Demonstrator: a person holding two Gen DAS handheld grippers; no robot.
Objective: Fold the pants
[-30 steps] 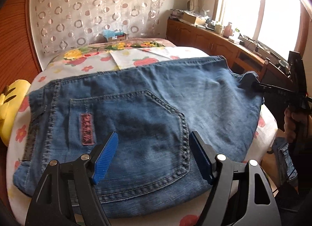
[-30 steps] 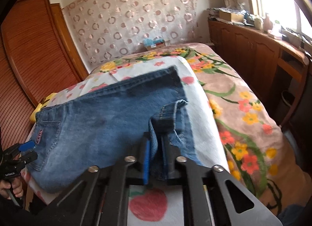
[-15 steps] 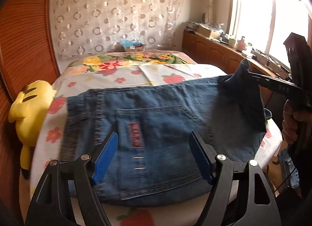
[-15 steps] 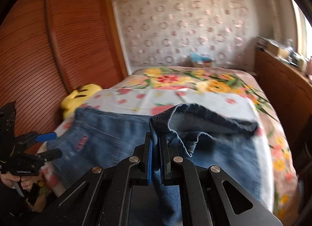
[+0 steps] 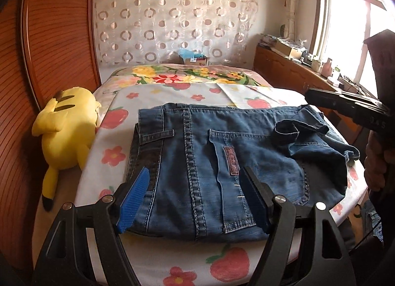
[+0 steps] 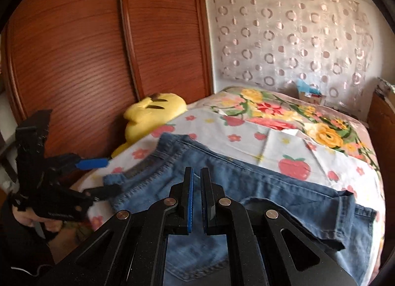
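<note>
Your right tool [image 6: 195, 199] has let go of the pant leg it gripped a moment ago; its fingers now stand slightly apart, holding nothing.
Your left tool [image 5: 195, 199] hovers spread wide over the waistband. The pants [image 5: 222, 162] lie on the bed [image 5: 172, 256], hem [image 5: 296, 130] folded over the seat beside a reddish pocket label [image 5: 230, 160], unreadable. "04S" marks the right tool's body; a yellow plush [image 5: 66, 128] lies left.

The leg hem [image 5: 286, 131] of the jeans [image 5: 209, 162], lifted and clamped half a second ago, has been dropped onto the seat of the jeans. The right tool [image 6: 195, 202], then shut on the denim, is now seen with a narrow empty gap and drawn back. The jeans are now folded shorter.
</note>
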